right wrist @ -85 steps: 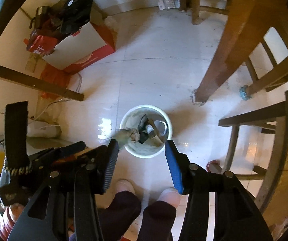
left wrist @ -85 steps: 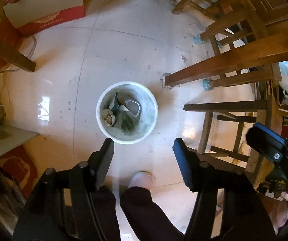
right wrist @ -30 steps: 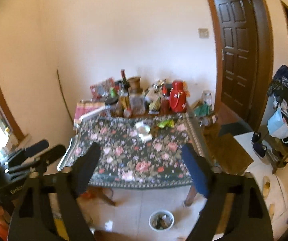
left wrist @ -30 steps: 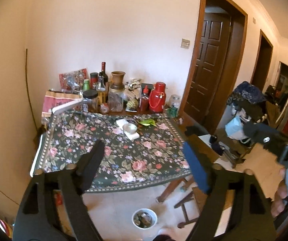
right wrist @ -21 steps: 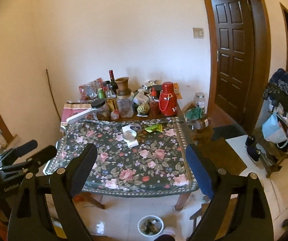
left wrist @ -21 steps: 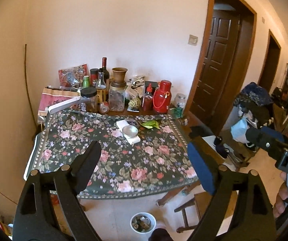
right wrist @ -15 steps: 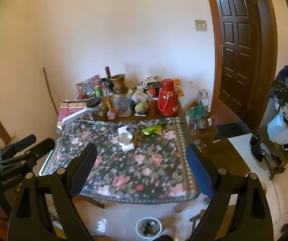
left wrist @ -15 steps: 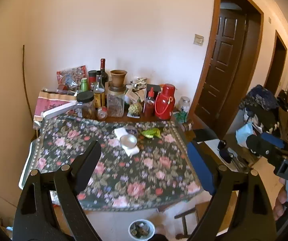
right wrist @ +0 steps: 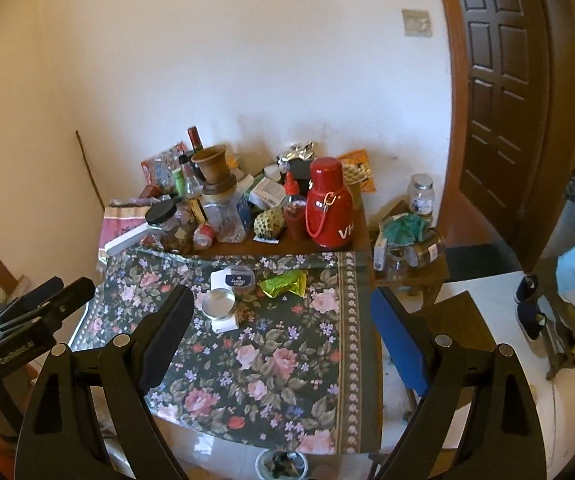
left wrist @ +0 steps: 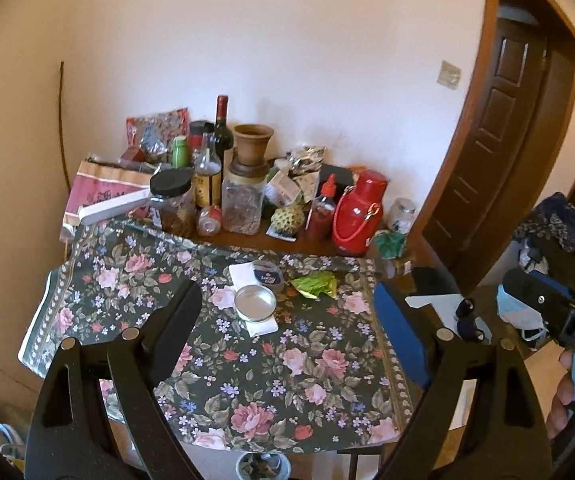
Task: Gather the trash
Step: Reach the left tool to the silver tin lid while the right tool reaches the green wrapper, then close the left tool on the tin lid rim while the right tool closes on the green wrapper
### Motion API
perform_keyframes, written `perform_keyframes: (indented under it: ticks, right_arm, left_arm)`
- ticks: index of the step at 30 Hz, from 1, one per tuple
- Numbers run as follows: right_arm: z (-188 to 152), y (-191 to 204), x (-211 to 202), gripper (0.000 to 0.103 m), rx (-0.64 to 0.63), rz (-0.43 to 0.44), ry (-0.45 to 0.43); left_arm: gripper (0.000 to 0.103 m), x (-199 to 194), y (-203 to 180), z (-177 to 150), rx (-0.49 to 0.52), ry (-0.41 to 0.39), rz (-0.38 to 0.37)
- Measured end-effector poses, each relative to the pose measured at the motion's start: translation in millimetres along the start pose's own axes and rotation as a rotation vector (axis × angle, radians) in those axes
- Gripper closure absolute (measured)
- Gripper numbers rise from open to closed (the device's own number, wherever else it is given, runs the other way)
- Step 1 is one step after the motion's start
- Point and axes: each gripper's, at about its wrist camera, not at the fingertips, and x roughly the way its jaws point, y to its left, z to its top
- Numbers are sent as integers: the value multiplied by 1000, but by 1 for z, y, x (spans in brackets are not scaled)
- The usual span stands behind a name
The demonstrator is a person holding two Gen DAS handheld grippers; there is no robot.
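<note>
A crumpled green wrapper lies on the floral tablecloth, beside a round metal tin, its lid and white paper. The white trash bucket stands on the floor below the table's near edge. My left gripper and right gripper hover well short of the table, both open with nothing between the fingers.
Bottles, jars, a clay pot and a red thermos crowd the table's far side against the wall. A low stool with jars stands right of the table. A dark door is at right. The other gripper shows at each view's edge.
Both grippers came up from over the bucket to face the table, then moved closer to it. The tabletop items look larger now. Jaws stayed open.
</note>
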Motion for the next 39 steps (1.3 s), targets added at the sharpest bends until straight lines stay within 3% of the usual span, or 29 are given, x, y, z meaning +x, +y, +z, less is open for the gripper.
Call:
perform_keyframes:
  ticks: [9,19,29,34,39]
  right_arm:
    - [9,-15,76,15,94,-3,134]
    - [4,-20,189,15,282,-112,291]
    - [-17,-32,312,15,476,-182,443]
    - [-27,-31,344,16,510,-229,477]
    - [-33,-16,353,19,416,-273,478]
  left_arm:
    - [15,76,30,11,7,113,36]
    - [15,177,86,19,46,285,-31]
    - [16,261,120,-4,50,457,-89]
    - [27,290,125,-15,55,520,-133]
    - [43,317,133,-24,-24,584,-177]
